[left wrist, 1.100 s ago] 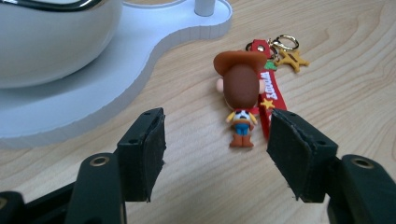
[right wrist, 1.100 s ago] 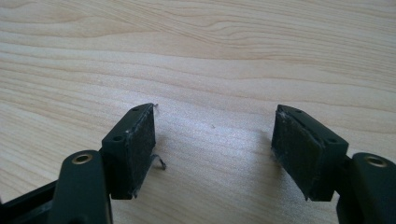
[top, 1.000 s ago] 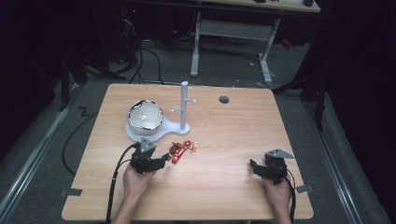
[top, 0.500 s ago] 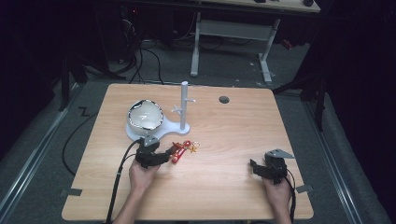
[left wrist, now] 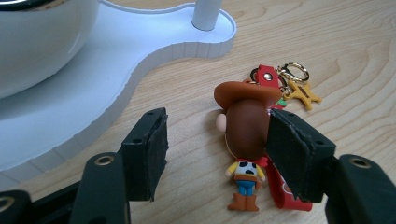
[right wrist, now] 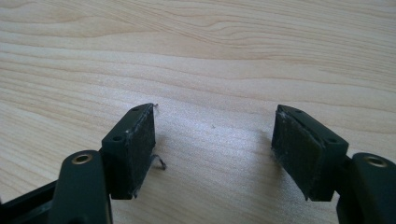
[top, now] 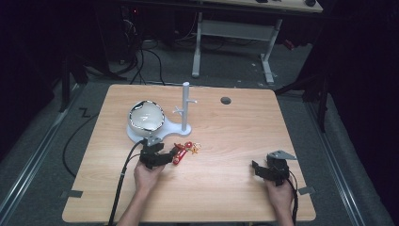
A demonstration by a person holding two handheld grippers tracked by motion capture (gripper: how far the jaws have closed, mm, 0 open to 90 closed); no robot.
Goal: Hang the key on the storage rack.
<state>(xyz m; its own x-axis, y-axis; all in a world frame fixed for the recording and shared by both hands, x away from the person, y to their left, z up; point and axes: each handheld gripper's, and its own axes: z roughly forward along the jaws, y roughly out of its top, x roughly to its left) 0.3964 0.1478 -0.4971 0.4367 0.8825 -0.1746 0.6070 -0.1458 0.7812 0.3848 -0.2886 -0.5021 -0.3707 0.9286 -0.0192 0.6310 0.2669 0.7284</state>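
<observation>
Your left gripper (left wrist: 212, 154) has come down around the cowboy keychain figure (left wrist: 246, 140) lying on the table (top: 226, 188) beside the white stand base (left wrist: 140, 60), jaws wide and not yet pinching, so close next; your right gripper (right wrist: 215, 154) rests open, empty.

Red strap (left wrist: 286, 189) partly behind keychain figure (left wrist: 246, 140)

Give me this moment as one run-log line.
left gripper: open, fingers astride cowboy keychain, no grip | right gripper: open over bare table | white stand: untouched
</observation>
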